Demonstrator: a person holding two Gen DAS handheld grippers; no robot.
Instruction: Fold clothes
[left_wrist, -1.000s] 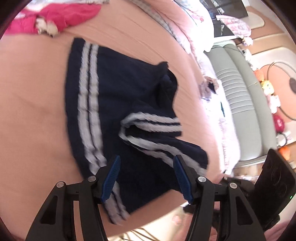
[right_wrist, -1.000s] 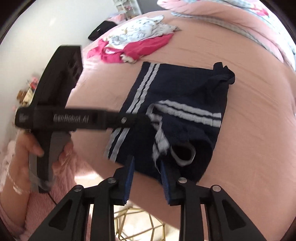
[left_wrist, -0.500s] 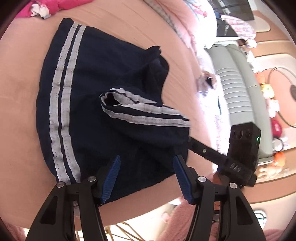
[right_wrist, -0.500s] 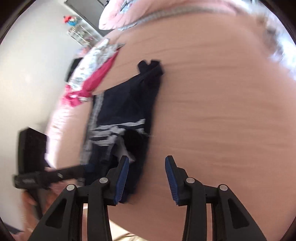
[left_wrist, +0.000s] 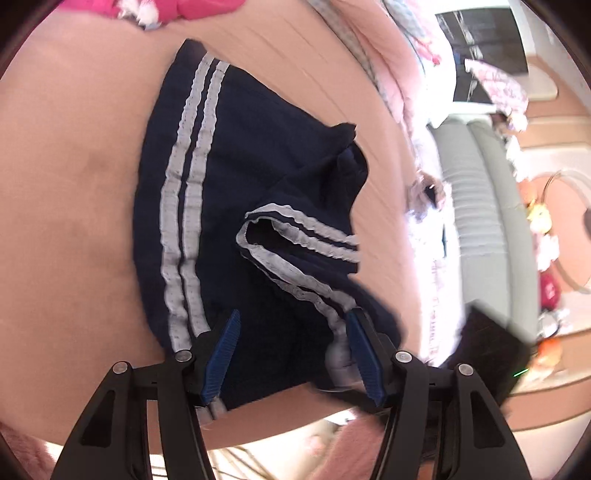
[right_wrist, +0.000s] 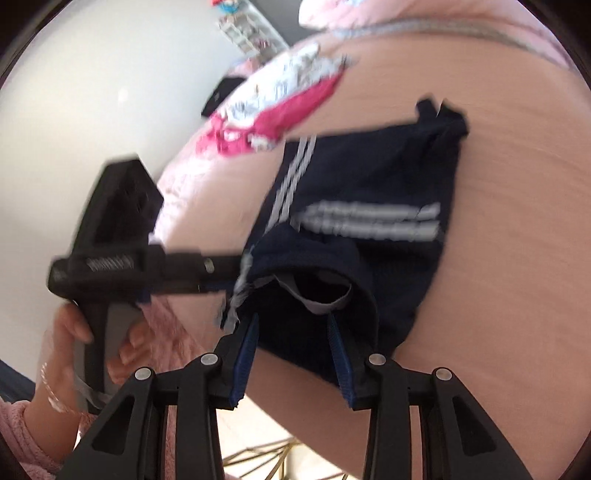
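Navy shorts (left_wrist: 258, 177) with white side stripes lie on the pink bed (left_wrist: 74, 184), one leg folded across the other. My left gripper (left_wrist: 293, 314) hovers open over their near edge, dark cloth showing between its blue pads (left_wrist: 225, 347). In the right wrist view the shorts (right_wrist: 369, 177) fill the middle, with the waistband opening (right_wrist: 317, 291) facing me. My right gripper (right_wrist: 292, 317) is open just in front of that opening, its pads apart. The left gripper (right_wrist: 221, 266) reaches in from the left to the striped hem, held by a hand (right_wrist: 70, 332).
A heap of pink and white clothes (right_wrist: 280, 96) lies beyond the shorts near the bed's far edge. A grey-green sofa (left_wrist: 491, 221) stands to the right of the bed. A gold wire frame (right_wrist: 266, 458) shows below the bed's near edge.
My right gripper swung out over the bare bed, then came back down to the shorts' waistband with its jaws wider than a second ago. The left gripper shifted slightly over the near edge, jaws unchanged.
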